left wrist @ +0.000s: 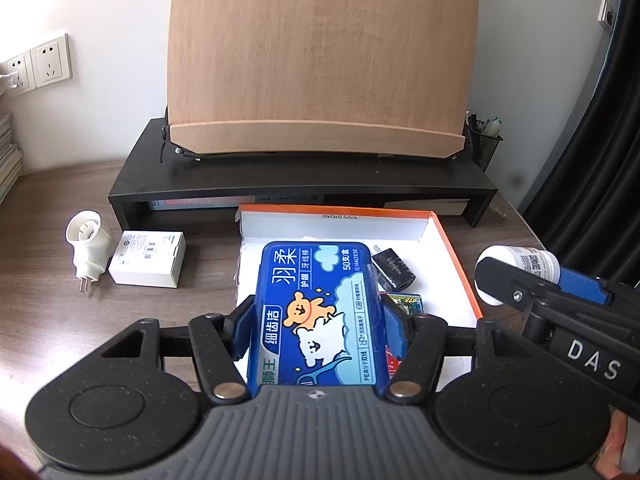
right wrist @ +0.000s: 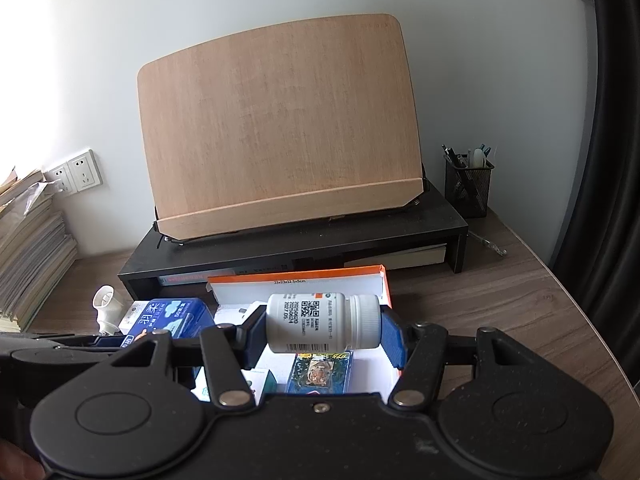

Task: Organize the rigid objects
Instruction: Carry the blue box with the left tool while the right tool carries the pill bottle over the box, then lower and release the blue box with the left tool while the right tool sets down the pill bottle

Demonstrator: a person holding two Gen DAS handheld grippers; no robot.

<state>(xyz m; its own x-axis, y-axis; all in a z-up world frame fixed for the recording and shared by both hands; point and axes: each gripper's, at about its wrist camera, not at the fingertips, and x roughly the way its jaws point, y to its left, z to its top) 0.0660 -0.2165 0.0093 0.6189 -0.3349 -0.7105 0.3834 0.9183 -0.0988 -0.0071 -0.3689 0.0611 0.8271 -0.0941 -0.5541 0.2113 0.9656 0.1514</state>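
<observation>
At far left on the desk (left wrist: 48,320) we see a white plug adapter (left wrist: 86,246) lying on its side, just beside a small white box (left wrist: 148,258). Next, the left gripper (left wrist: 316,320) is clamped on a blue floss-pick case (left wrist: 316,312), its pads pressing both long sides; the case hangs over the near left part of an orange-rimmed white box (left wrist: 452,248). Inside that box we note a black charger (left wrist: 394,270) and a printed card pack (right wrist: 320,372). To the right, the right gripper (right wrist: 324,328) is clamped on a white pill bottle (right wrist: 320,322), held sideways by base and cap above the box. Behind everything, a black monitor riser (left wrist: 304,176) carrying a wooden book stand (left wrist: 320,60) closes off the back, with a mesh pen holder (right wrist: 468,186) at far right.
</observation>
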